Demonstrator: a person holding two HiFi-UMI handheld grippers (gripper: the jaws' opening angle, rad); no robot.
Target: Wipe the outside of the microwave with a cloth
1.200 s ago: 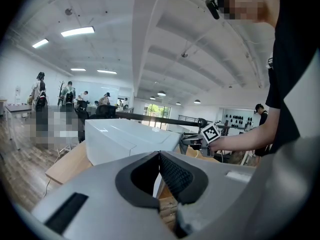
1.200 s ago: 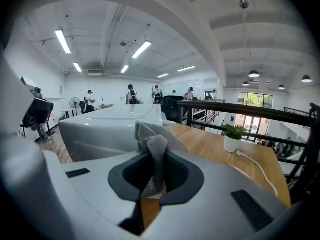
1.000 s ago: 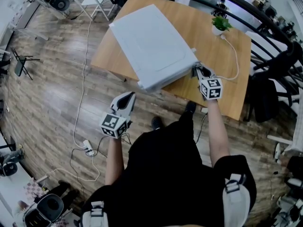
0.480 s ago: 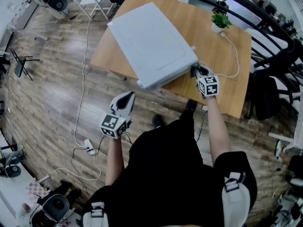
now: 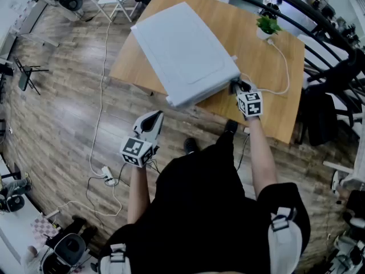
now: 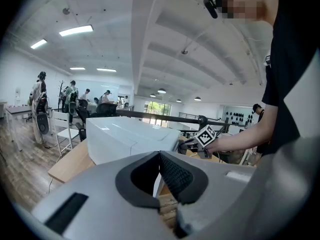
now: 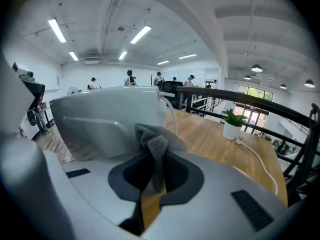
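Note:
A white microwave [image 5: 182,53] stands on a wooden table [image 5: 259,104], turned at an angle. My right gripper [image 5: 236,87] is at the microwave's near right corner. It is shut on a grey cloth [image 7: 150,136], and the cloth's bunched end presses against the microwave's side wall [image 7: 100,121]. My left gripper [image 5: 152,119] hangs off the table over the floor, in front of the microwave's near corner. Its jaws are shut with nothing between them [image 6: 160,158]. In the left gripper view the microwave [image 6: 127,136] lies ahead, with the right gripper's marker cube [image 6: 206,135] beside it.
A small potted plant [image 5: 266,27] stands at the table's far right, and a white cable [image 5: 283,67] runs from it toward the microwave. A black railing [image 5: 319,30] curves behind the table. A power strip with cords [image 5: 106,179] lies on the wooden floor at the left.
My right gripper with the cloth has shifted slightly in along the microwave's near right corner. The left gripper has stayed where it was.

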